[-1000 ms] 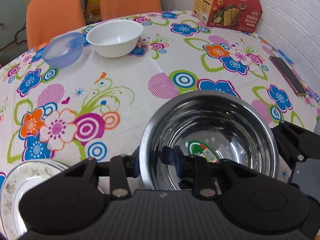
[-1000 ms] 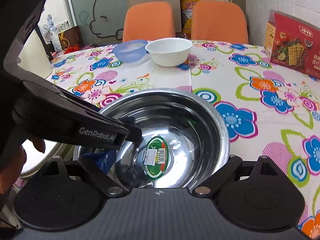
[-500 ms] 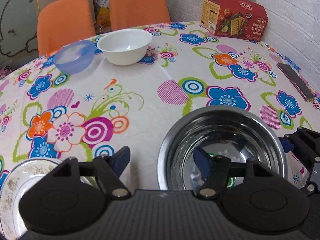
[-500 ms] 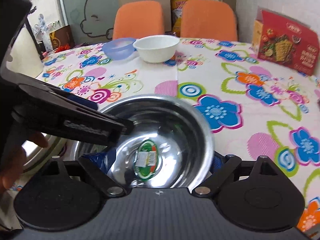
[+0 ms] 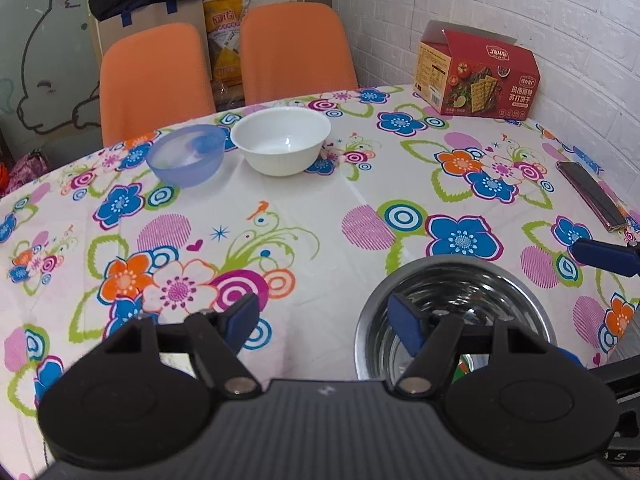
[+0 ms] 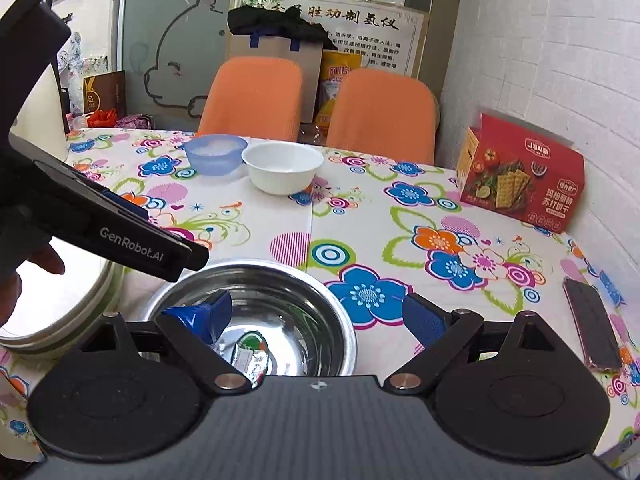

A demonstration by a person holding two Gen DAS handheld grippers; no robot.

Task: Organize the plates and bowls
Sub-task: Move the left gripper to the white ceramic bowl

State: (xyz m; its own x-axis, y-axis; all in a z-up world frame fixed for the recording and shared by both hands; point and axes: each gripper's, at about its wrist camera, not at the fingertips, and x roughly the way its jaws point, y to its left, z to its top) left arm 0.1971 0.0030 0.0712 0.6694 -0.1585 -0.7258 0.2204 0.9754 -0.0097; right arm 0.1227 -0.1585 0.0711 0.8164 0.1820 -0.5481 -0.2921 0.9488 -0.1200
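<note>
Round table under a flowered tablecloth [image 5: 304,200]. Near edge: one steel bowl [image 6: 280,300], upright, with a green label on its bottom. Left gripper [image 5: 322,318]: jaws spread wide, holding nothing, its right pad over the steel bowl's rim, its left pad over bare cloth. Right gripper [image 6: 318,316]: jaws likewise spread and empty, its left pad over the bowl's hollow, its right pad outside the rim. Far side: one white bowl [image 5: 281,140] and one translucent blue bowl [image 5: 186,155], just beside each other, well apart from the steel bowl. Left of the steel bowl: one pale plate [image 6: 60,300], partly hidden. Also: red cracker box [image 6: 520,178] by the wall; dark phone [image 6: 592,326] at the right edge; two orange chairs [image 5: 296,52] behind.
</note>
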